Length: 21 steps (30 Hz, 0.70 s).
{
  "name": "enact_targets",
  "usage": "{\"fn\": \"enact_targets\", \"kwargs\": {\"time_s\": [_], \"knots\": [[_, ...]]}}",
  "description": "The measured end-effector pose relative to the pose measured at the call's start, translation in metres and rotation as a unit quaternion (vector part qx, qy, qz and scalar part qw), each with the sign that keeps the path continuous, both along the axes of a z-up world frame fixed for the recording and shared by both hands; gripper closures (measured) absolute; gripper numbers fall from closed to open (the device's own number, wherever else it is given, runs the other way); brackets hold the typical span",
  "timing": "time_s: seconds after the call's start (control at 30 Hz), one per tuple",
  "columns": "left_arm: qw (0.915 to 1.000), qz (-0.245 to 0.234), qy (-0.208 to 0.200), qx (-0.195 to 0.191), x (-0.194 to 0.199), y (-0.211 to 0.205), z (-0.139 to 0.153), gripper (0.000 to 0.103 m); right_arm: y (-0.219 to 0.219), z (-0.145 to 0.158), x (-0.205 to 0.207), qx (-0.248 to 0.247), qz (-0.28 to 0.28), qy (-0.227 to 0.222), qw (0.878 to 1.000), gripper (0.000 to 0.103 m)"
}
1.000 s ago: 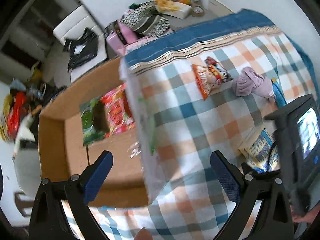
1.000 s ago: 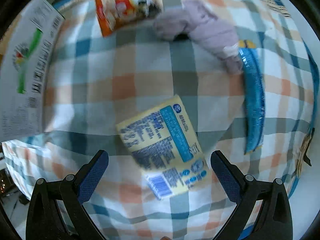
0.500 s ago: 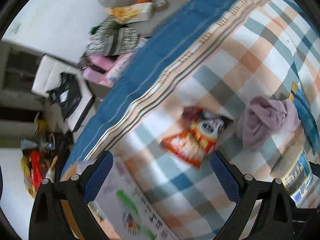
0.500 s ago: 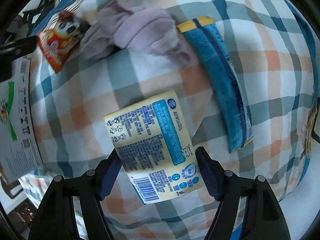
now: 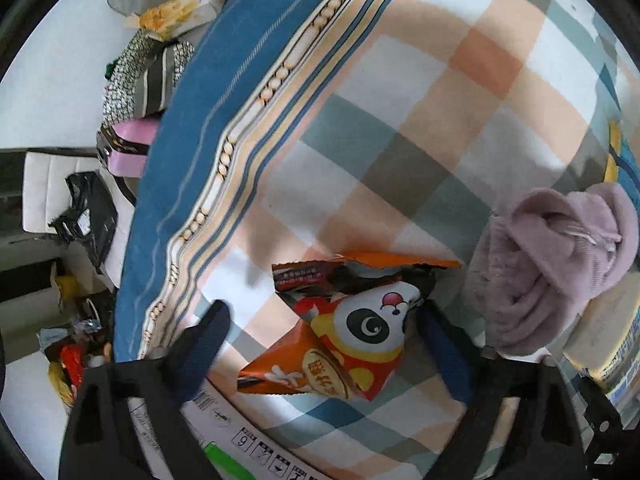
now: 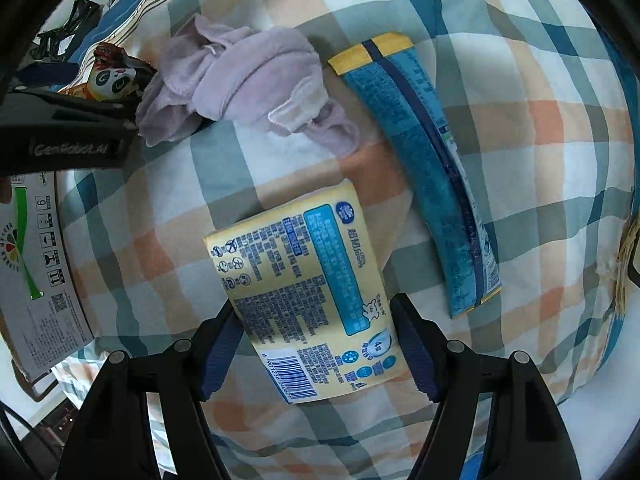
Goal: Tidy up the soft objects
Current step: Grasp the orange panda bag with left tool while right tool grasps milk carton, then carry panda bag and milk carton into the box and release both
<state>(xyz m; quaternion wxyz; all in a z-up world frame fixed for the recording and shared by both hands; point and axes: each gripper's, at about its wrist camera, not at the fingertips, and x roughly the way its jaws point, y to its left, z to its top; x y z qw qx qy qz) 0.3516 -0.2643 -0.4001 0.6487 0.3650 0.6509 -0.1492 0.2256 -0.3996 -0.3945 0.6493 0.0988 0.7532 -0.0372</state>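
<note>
An orange snack bag with a panda face (image 5: pixel 348 328) lies on the checked bed cover, between the fingers of my open left gripper (image 5: pixel 324 344); the fingers stand apart from it. A crumpled lilac cloth (image 5: pixel 548 264) lies just right of it and also shows in the right wrist view (image 6: pixel 244 80). My right gripper (image 6: pixel 316 348) has closed in on a yellow tissue pack (image 6: pixel 308 292), its fingers touching both long sides. A long blue packet (image 6: pixel 424 168) lies right of the pack.
A cardboard box flap with printed symbols (image 6: pixel 36 260) stands at the left and also shows in the left wrist view (image 5: pixel 240 448). The bed's blue border (image 5: pixel 192 152) drops to a floor with bags (image 5: pixel 144 80) and clutter. The left gripper's body (image 6: pixel 64 128) shows beside the cloth.
My left gripper swung from the cardboard box over to the snack bag and dropped around it. My right gripper came down on the yellow tissue pack and narrowed onto its sides.
</note>
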Motion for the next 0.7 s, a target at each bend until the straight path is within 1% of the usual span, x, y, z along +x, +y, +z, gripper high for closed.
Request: {"fn": "enact_targets", "kwargs": {"time_s": [0.03, 0.1, 0.13, 0.23, 0.33, 0.43, 0.5, 0.6, 0.63, 0.7], "knots": [[0.9999, 0.007, 0.01, -0.001, 0.0, 0.003, -0.004, 0.031, 0.002, 0.0, 0.0, -0.001, 0.0, 0.0, 1.0, 0.028], [0.9998, 0.013, 0.016, -0.007, 0.0, 0.004, -0.004, 0.043, 0.004, -0.001, 0.002, -0.003, 0.0, 0.0, 1.0, 0.029], [0.9997, 0.015, 0.016, -0.012, -0.001, 0.006, -0.002, 0.054, 0.008, -0.003, 0.004, -0.003, 0.001, 0.0, 1.0, 0.029], [0.9995, 0.026, 0.001, -0.019, -0.005, 0.01, 0.004, 0.058, 0.017, -0.003, 0.003, -0.008, 0.0, -0.003, 1.0, 0.03], [0.998, 0.05, -0.01, -0.036, -0.009, 0.018, 0.013, 0.059, 0.021, 0.001, 0.001, -0.01, 0.0, -0.007, 1.0, 0.031], [0.9929, 0.094, -0.019, -0.071, -0.015, 0.028, 0.028, 0.06, 0.023, 0.011, -0.002, -0.009, -0.002, -0.017, 1.0, 0.033], [0.9845, 0.138, -0.023, -0.106, -0.019, 0.044, 0.044, 0.06, 0.025, 0.02, -0.005, -0.007, -0.002, -0.024, 1.0, 0.034], [0.9694, 0.198, -0.018, -0.144, -0.028, 0.061, 0.07, 0.06, 0.03, 0.038, -0.009, -0.005, 0.002, -0.039, 0.999, 0.034], [0.9598, 0.224, -0.016, -0.169, -0.035, 0.07, 0.083, 0.06, 0.034, 0.046, -0.011, -0.002, 0.006, -0.046, 0.999, 0.034], [0.9472, 0.249, -0.013, -0.202, -0.046, 0.084, 0.103, 0.06, 0.042, 0.062, -0.015, 0.003, 0.014, -0.059, 0.998, 0.034]]}}
